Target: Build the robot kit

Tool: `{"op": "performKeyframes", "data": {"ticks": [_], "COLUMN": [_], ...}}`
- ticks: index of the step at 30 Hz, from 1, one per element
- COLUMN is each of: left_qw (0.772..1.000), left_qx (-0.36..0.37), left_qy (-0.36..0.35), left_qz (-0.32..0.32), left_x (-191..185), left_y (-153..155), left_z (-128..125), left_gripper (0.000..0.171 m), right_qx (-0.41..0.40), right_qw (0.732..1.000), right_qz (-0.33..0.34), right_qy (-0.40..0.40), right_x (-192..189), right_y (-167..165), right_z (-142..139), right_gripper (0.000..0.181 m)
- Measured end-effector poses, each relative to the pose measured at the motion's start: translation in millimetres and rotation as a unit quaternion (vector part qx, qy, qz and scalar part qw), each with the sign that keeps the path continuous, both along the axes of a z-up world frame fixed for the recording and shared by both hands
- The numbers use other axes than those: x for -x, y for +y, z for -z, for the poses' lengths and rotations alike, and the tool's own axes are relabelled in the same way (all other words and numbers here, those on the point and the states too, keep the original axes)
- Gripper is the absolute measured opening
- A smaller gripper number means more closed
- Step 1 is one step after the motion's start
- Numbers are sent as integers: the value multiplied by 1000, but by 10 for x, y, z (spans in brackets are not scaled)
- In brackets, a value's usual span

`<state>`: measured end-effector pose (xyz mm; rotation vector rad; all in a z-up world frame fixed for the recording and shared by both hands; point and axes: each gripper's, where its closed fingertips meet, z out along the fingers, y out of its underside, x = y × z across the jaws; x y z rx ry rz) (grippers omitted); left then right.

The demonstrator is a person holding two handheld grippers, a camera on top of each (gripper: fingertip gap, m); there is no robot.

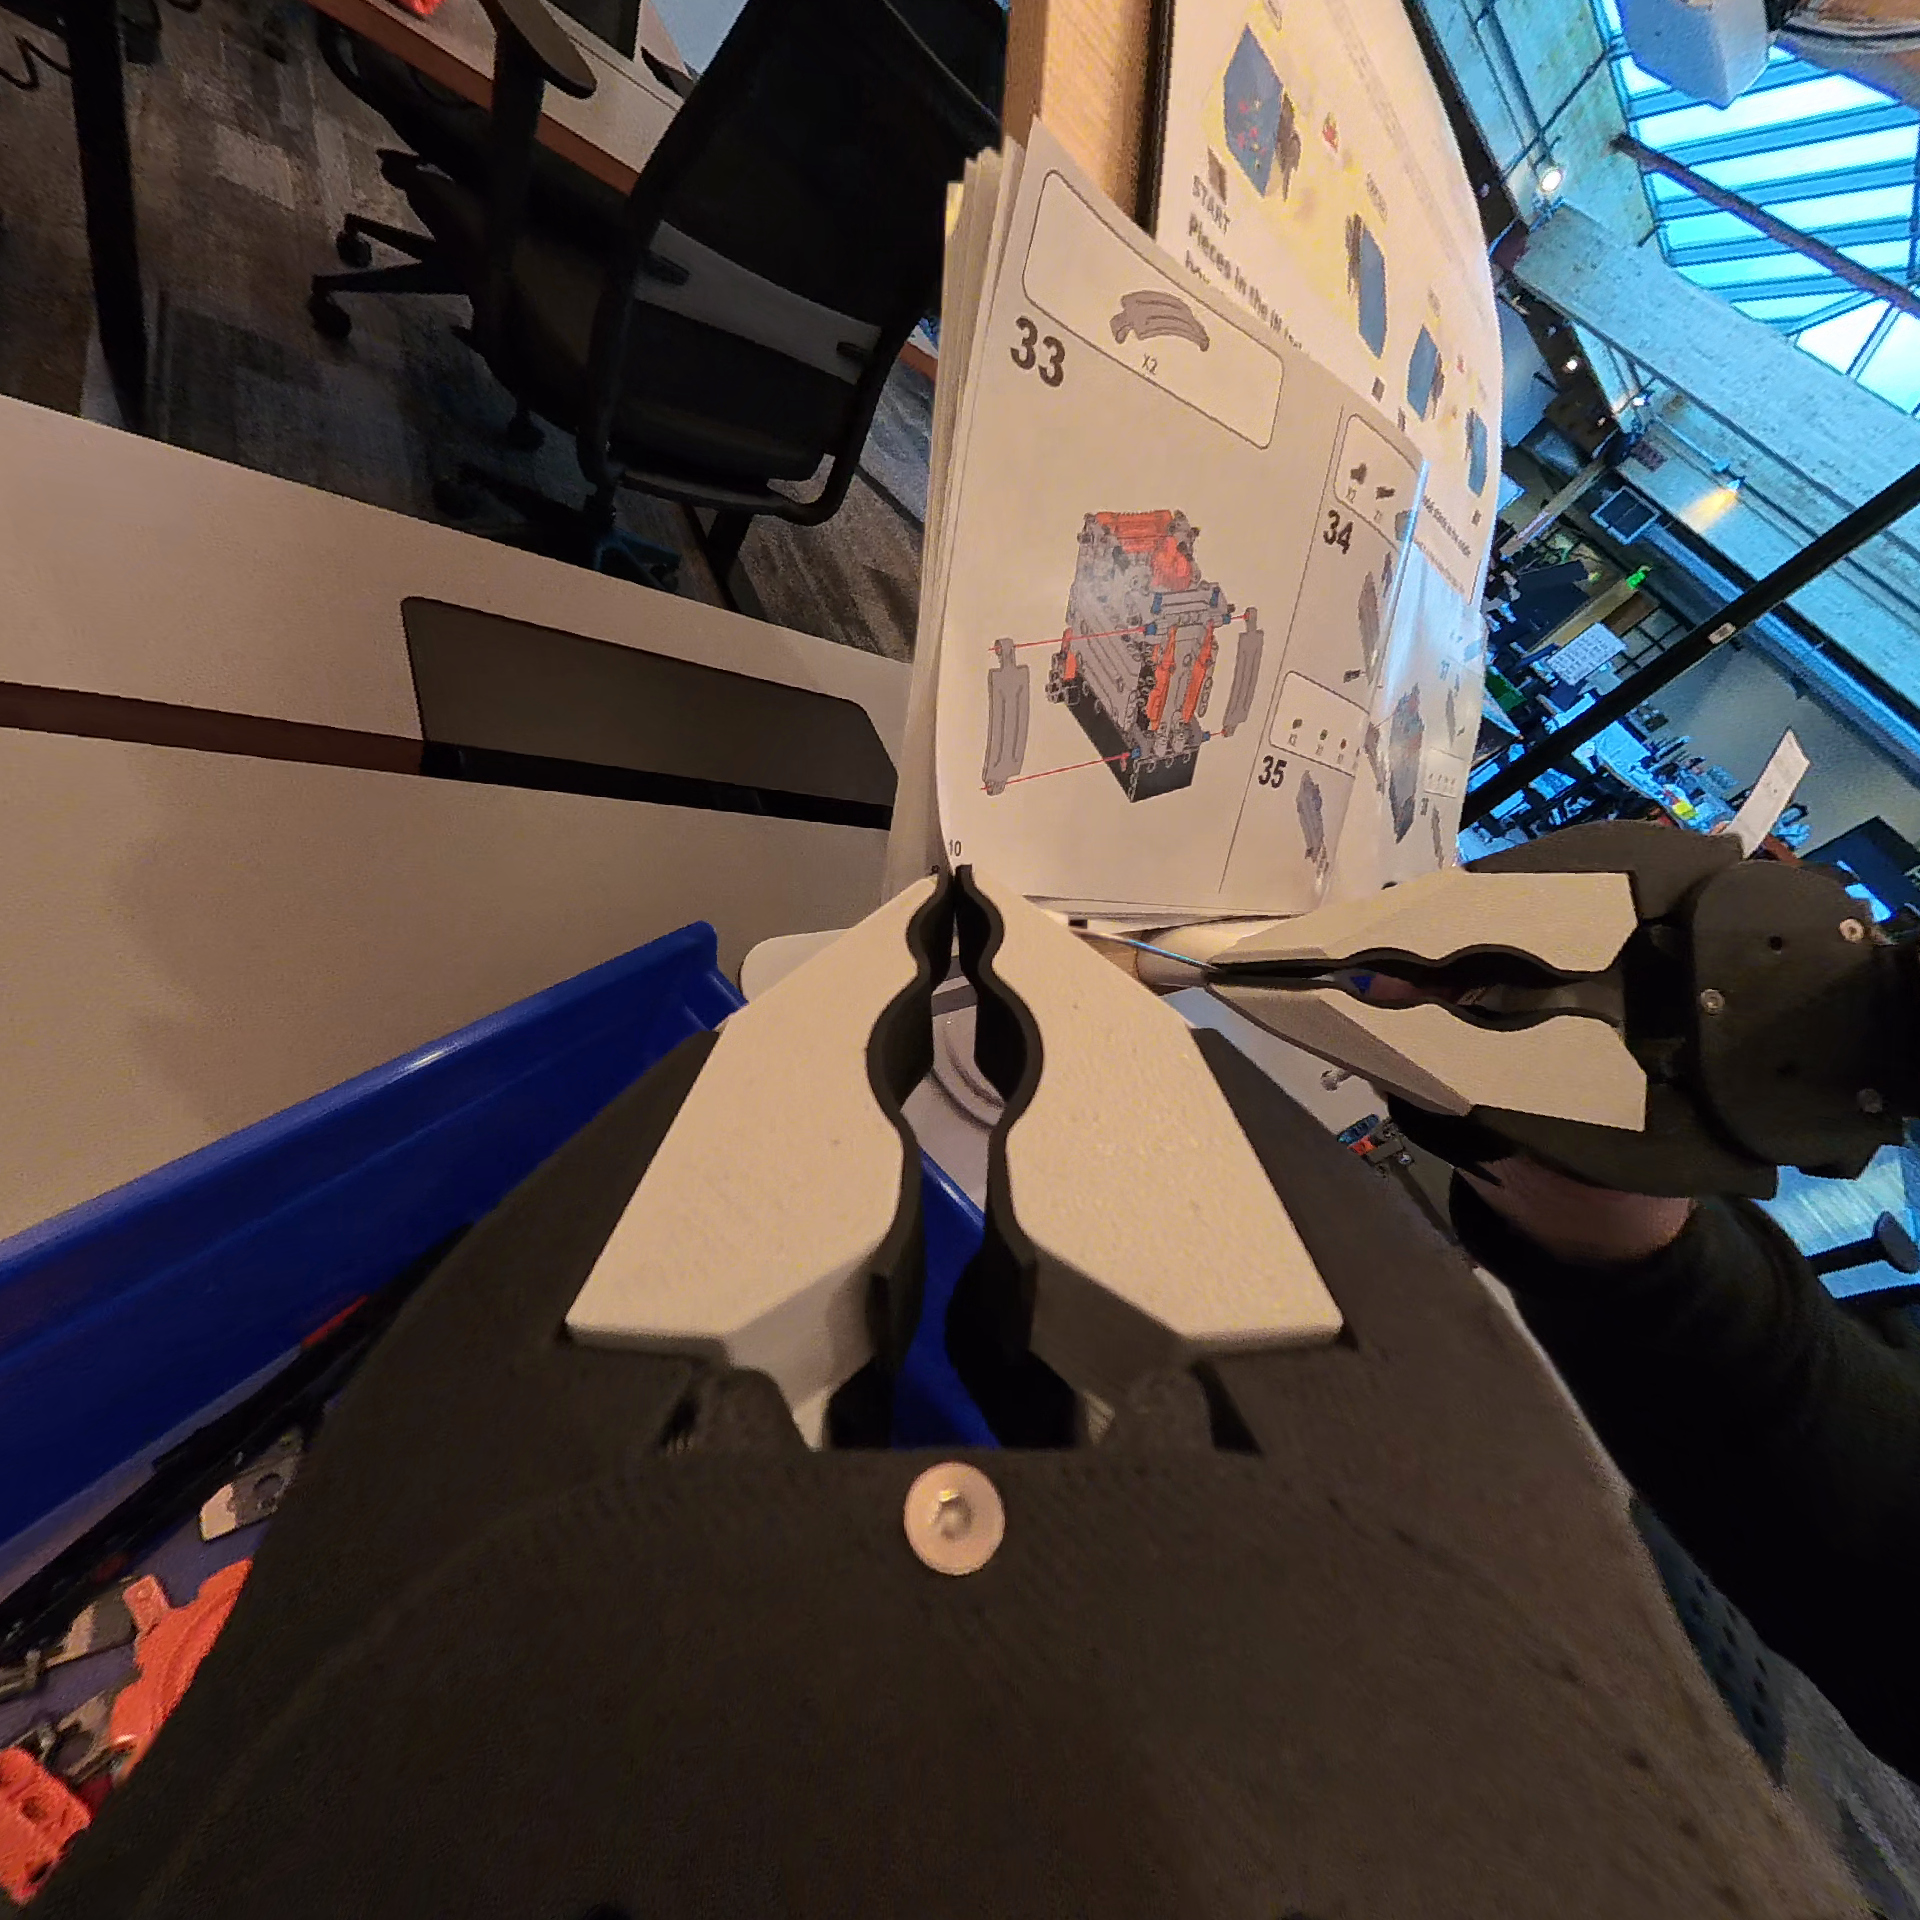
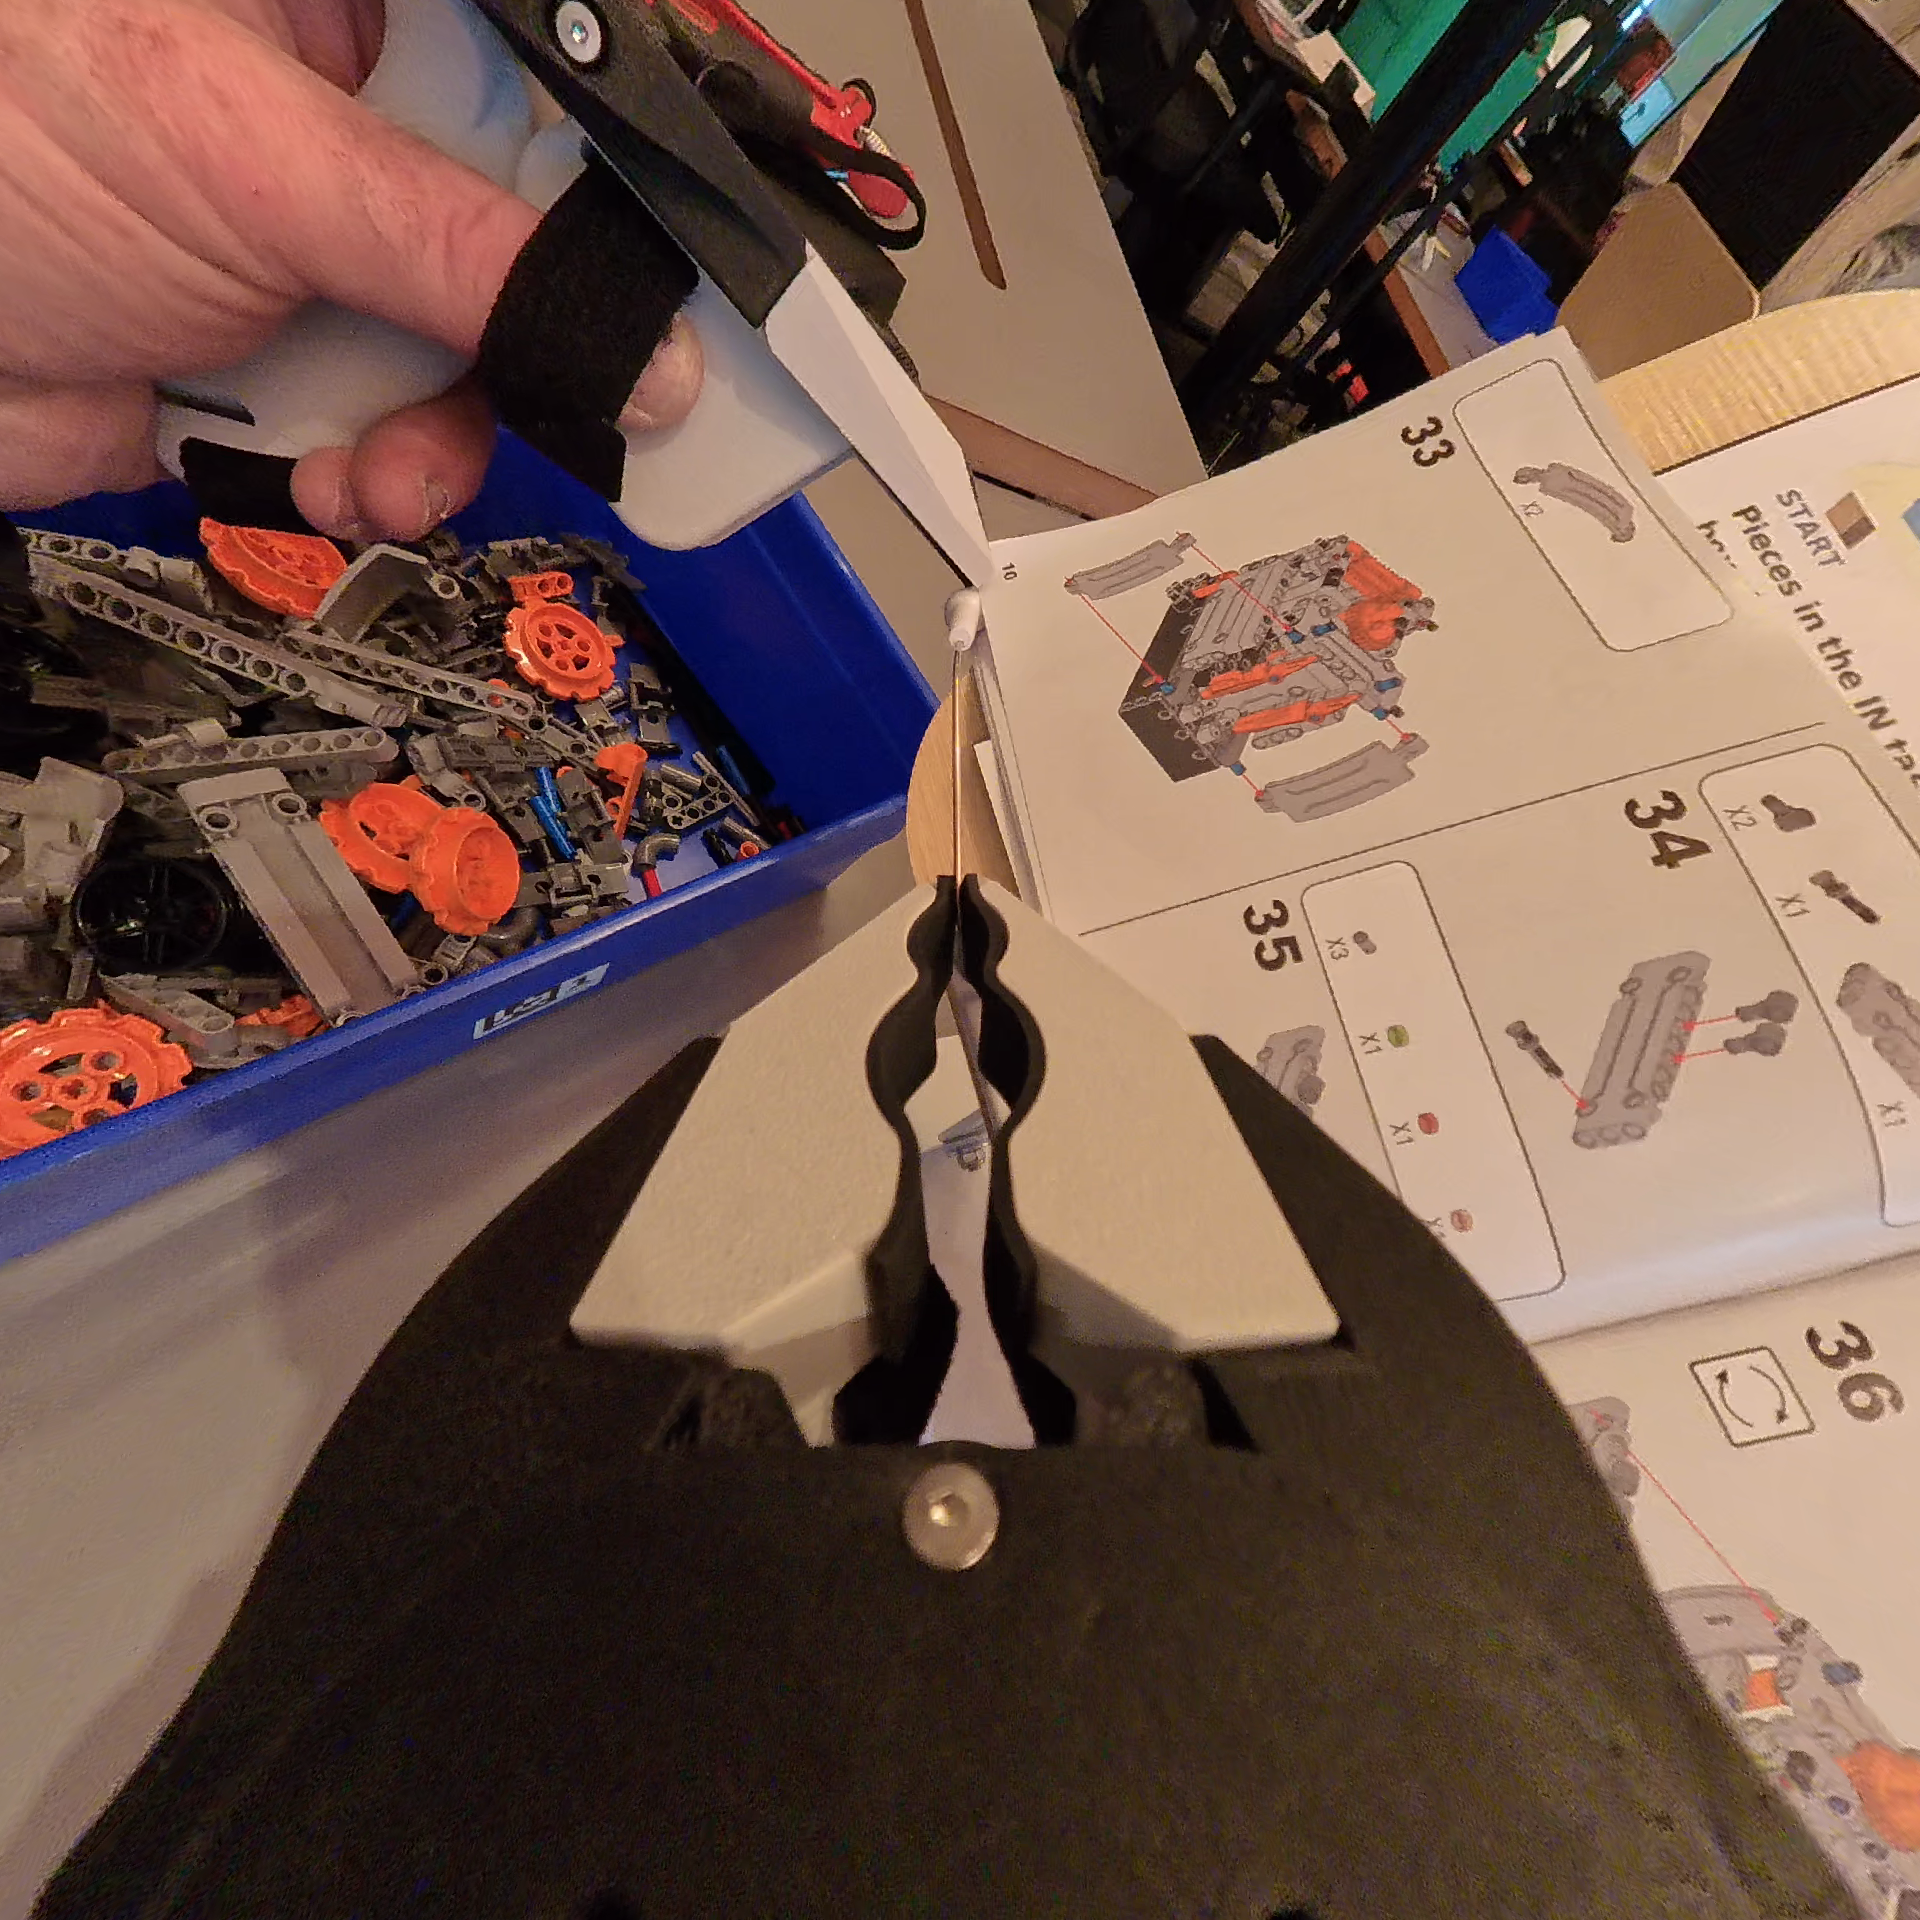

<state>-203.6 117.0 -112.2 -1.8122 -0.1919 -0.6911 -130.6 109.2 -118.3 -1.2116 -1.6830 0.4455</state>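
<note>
- Right gripper (image 2: 954, 883), black body with pale grey fingers and wavy black pads, was clamped tight on a thin metal pin with a small white bulb head (image 2: 956, 769); the shaft ran straight out past the tips
- The white head of the pin sat just at the lower corner of the open, stapled instruction booklet of white paper (image 2: 1507, 727), beside the page number
- Left gripper (image 1: 954, 883), same make, had its tips pressed together at that same page corner; could not tell whether any paper was caught between the pads
- A person's hand (image 2: 208, 229) was wrapped round the left gripper's white handle, one finger under a black fabric strap (image 2: 582, 312)
- Deep blue plastic bin (image 2: 810, 644) stood just left of the booklet, heaped with orange toothed plastic wheels (image 2: 561, 644), long grey perforated beams (image 2: 239, 748) and small dark connectors
- Booklet lay propped, with a pale round wooden disc (image 2: 935, 790) showing beneath its edge and a large printed sheet on brown cardboard (image 1: 1299, 156) behind it
- Surface was a smooth pale grey desk top (image 2: 156, 1403)
- Room beyond: black mesh office chair (image 1: 748, 260), mottled grey carpet (image 1: 260, 156), cluttered shelving far off, bright skylight panes overhead (image 1: 1766, 156)
</note>
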Motion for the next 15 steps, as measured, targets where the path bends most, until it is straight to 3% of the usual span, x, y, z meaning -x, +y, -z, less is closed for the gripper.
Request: {"op": "performKeyframes", "data": {"ticks": [12,15], "left_qw": [998,998], "left_qx": [-11,-13], "left_qy": [-58,-63], "left_qz": [23,25], "left_x": [-5,-4], "left_y": [3,7], "left_z": [18,20], "left_gripper": [0,0], "right_qx": [-39,-35], "right_qw": [999,999], "right_qz": [25,10], "right_qy": [16,-26], "right_x": [-18,24], "right_y": [-7,-99], "right_z": [1,7], "right_gripper": [0,14]}}
